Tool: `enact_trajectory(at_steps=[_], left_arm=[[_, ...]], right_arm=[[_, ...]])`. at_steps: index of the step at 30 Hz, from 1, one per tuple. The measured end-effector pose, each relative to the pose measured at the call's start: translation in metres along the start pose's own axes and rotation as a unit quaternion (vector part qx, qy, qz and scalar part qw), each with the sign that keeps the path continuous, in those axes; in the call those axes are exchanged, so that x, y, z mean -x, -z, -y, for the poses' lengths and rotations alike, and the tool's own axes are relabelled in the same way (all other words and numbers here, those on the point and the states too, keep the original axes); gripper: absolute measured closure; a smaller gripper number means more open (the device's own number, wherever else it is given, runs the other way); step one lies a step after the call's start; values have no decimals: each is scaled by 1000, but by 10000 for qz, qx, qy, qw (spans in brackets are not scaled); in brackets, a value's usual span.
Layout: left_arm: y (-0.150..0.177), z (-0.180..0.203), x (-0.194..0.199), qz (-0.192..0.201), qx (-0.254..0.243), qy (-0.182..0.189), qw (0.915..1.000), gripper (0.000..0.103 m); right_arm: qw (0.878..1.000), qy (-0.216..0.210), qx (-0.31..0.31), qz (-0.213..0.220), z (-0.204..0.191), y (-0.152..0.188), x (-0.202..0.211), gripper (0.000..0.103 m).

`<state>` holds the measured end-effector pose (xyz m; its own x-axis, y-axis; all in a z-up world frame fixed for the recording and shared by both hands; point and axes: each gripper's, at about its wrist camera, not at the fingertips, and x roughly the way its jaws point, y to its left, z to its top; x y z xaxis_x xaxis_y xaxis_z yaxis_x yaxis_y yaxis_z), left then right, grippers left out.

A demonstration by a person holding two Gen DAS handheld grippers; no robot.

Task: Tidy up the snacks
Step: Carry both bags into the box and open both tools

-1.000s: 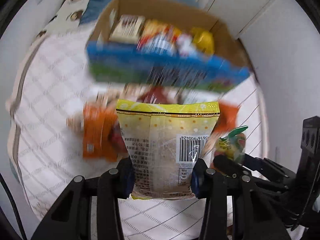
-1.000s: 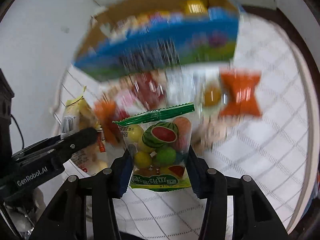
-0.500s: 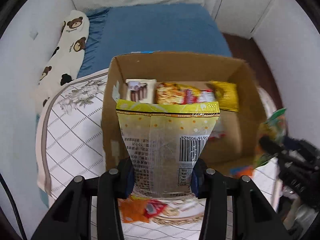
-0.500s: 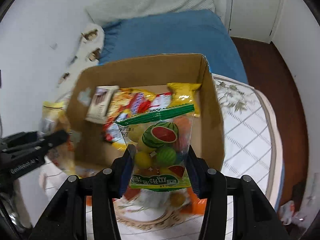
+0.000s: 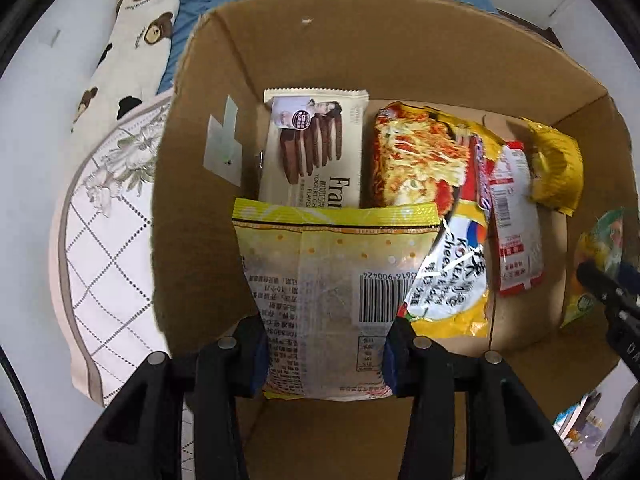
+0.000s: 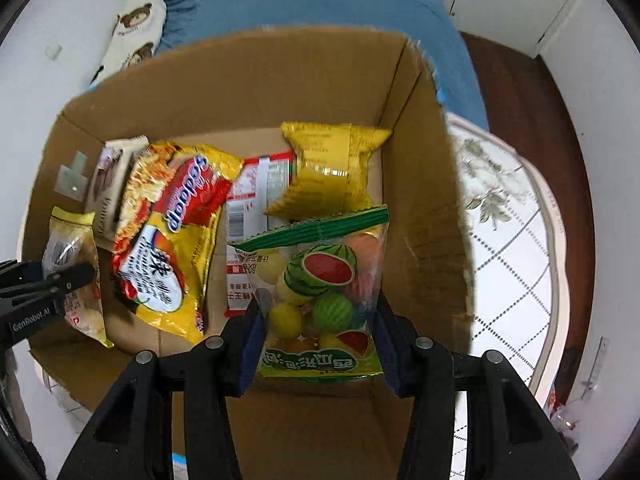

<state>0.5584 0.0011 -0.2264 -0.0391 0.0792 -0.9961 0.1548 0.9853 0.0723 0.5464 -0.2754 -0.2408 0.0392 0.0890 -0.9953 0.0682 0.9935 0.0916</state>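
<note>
My left hand-held gripper squeezes a yellow snack bag over the open cardboard box. My right hand-held gripper squeezes a fruit candy bag there too. Several snacks already lie inside; I think these two go in next.

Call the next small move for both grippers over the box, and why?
Probably open both and drop. The left gripper pinches the yellow packet, the right gripper the fruit candy bag, both already above the cardboard box interior.
</note>
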Motion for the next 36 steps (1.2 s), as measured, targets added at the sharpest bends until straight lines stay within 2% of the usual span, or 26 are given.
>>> enact_trajectory(at_steps=[2, 3, 4, 5, 6, 7, 10, 14, 20, 32, 36], left_arm=[[-2, -2, -1, 22, 77, 32, 10000, 60], [-3, -2, -2, 26, 115, 122, 9999, 53], [-4, -2, -2, 31, 155, 266, 9995, 42], [-4, -2, -2, 44, 180, 384, 9991, 35], [-5, -1, -1, 84, 209, 444, 9988, 25], [-5, -1, 1, 117, 219, 471, 9986, 21], [-4, 1, 5, 235, 214, 480, 9983, 19], [5, 6, 13, 373, 203, 442, 9981, 19], [30, 8, 31, 809, 312, 509, 9949, 19], [88, 13, 88, 1927, 298, 379, 9801, 19], [105, 17, 106, 2179, 253, 311, 9752, 19]], right_arm=[[9998, 93, 71, -170, -1, -1, -9, 42], [9998, 119, 88, -167, -2, -2, -11, 36], [9998, 106, 81, -126, -2, -2, -11, 22], [9999, 101, 71, -116, -3, -2, -10, 10], [9999, 50, 33, -106, -3, -2, -9, 9], [10000, 11, 11, -88, -3, -2, -9, 9], [10000, -34, 35, -48, -5, 0, -7, 9], [10000, -61, 7, 51, -3, 7, -1, 9], [9994, -151, -76, 300, -2, 23, 19, 9], [9933, -177, 49, 1142, -24, 64, 80, 9], [9898, -218, 105, 1405, -28, 76, 96, 9]])
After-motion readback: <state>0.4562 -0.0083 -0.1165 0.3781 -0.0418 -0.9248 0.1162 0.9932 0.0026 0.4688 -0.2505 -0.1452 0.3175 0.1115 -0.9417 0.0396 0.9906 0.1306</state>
